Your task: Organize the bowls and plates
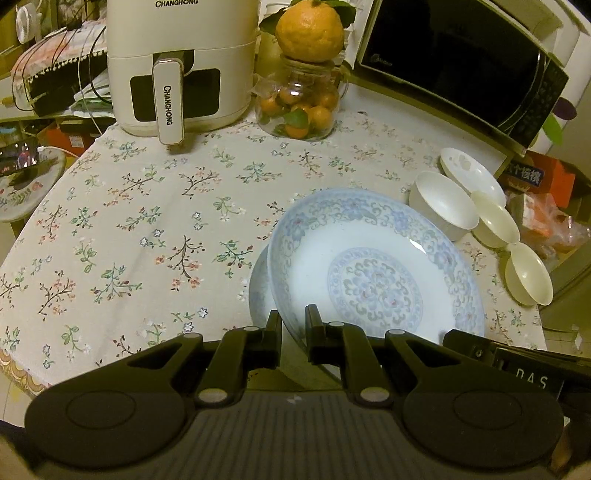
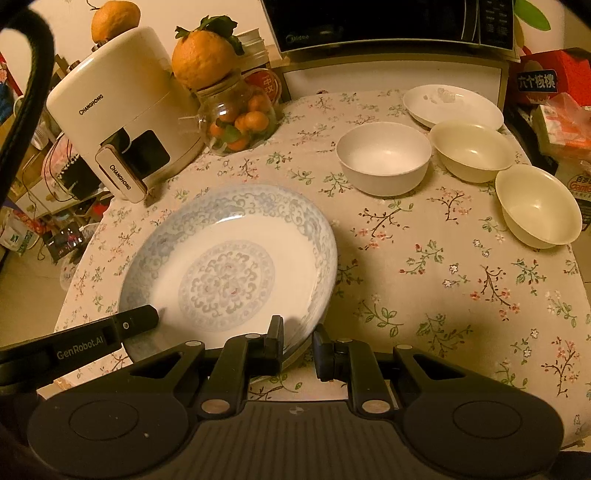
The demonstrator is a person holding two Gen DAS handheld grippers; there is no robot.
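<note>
Altogether three bowls (image 2: 384,158), two patterned plates (image 1: 369,266)

White air fryer (image 1: 177,70), jar of small oranges (image 1: 299,103), large orange (image 1: 309,29) on top, microwave (image 1: 465,62), floral tablecloth (image 1: 147,229)

A lived-in home kitchen corner. The counter (image 2: 424,266) wears a floral cloth, and a cream air fryer (image 1: 177,66) stands at its back. Just beside the air fryer is a glass jar of small oranges (image 1: 299,107) topped by a big orange; beyond that sits a black microwave (image 1: 465,62). Food boxes (image 2: 546,81) and household clutter crowd the edges.
</note>
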